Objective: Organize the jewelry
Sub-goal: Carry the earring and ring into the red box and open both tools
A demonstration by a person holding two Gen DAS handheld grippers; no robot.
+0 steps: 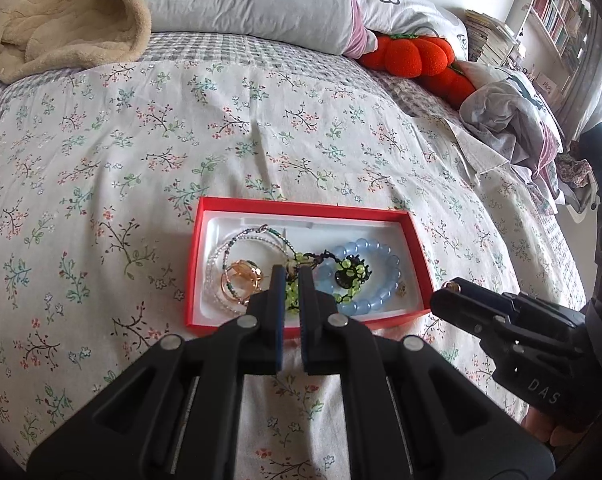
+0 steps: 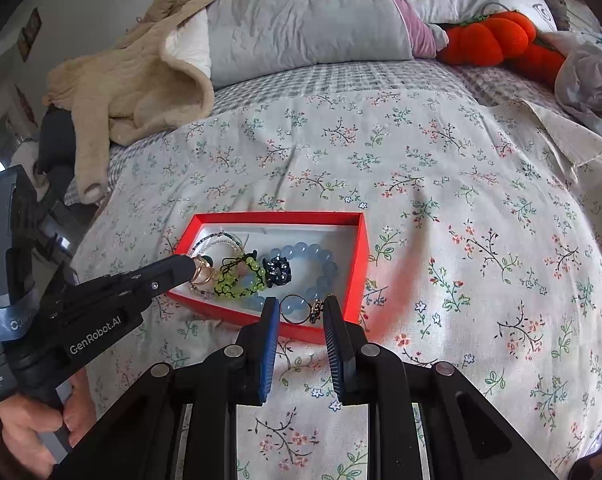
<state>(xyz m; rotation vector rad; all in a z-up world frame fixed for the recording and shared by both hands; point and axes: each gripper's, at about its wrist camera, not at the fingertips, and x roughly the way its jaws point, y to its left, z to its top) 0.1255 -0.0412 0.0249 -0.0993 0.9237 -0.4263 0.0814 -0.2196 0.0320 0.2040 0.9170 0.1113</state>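
Observation:
An open red box [image 1: 301,205] [image 2: 363,264] lies on the flowered bedspread. It holds a blue bead bracelet [image 1: 381,248] [image 2: 321,258], a green bead bracelet [image 1: 291,294] [image 2: 229,280], clear bead strands [image 1: 221,256], an amber piece [image 1: 241,280] and a dark jewelled piece [image 2: 277,270]. My left gripper [image 1: 292,274] [image 2: 187,264] hangs shut over the box's left half; something small and pale shows at its tips, and I cannot tell whether it is gripped. My right gripper [image 2: 301,308] [image 1: 451,288] is above the box's near right corner, shut on a thin ring [image 2: 291,314] with an ornate top.
Grey pillows [image 1: 253,0] and a cream blanket [image 2: 133,80] lie at the head of the bed. An orange plush pumpkin [image 2: 489,40] and crumpled bedding [image 1: 509,120] are at the right. A hand [image 2: 33,420] grips the left tool's handle. Bookshelves [image 1: 557,16] stand beyond.

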